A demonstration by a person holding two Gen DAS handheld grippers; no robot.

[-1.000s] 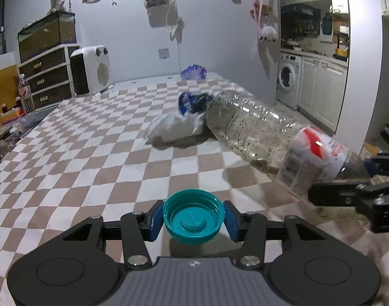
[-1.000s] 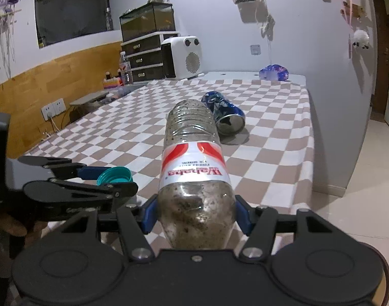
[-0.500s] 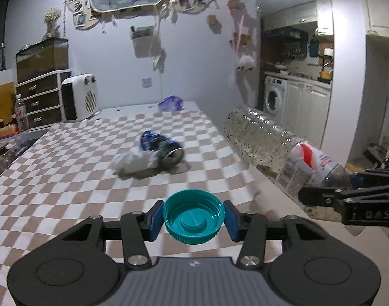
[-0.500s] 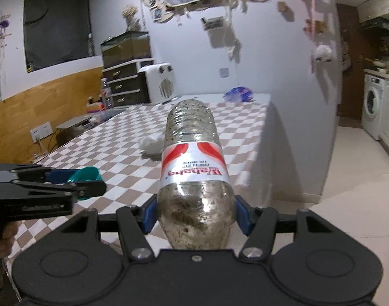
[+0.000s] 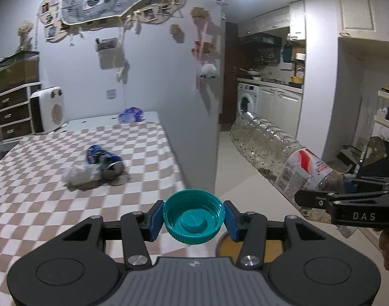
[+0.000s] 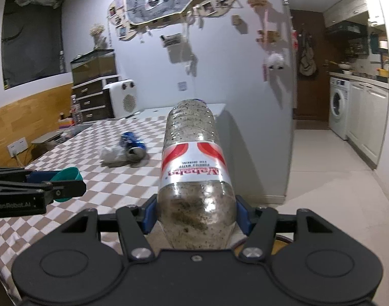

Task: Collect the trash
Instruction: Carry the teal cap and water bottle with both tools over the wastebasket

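My left gripper [image 5: 193,220] is shut on a teal bottle cap [image 5: 193,219], its hollow side facing the camera, held over the right edge of the checkered table [image 5: 28,204]. My right gripper [image 6: 196,215] is shut on a dirty clear plastic bottle [image 6: 193,163] with a red and white label, gripped near its neck end, base pointing away. That bottle [image 5: 278,153] hangs over the floor to the right in the left wrist view, and the cap [image 6: 66,178] shows at the left in the right wrist view. A crushed blue can [image 5: 102,156] and a crumpled clear wrapper [image 5: 78,174] lie on the table.
A blue-white wrapper [image 5: 130,114] lies at the table's far end by a white heater [image 5: 47,108]. A drawer unit [image 5: 8,109] stands at the left. A wall corner [image 5: 217,102] ends the table side; tiled floor [image 6: 322,178] leads to a washing machine [image 6: 338,105]. A brown round rim [image 5: 227,244] shows below the left gripper.
Both grippers have pulled back and to the right, off the table's edge, with the cap and bottle still held. The can and wrapper now sit farther away at the left.
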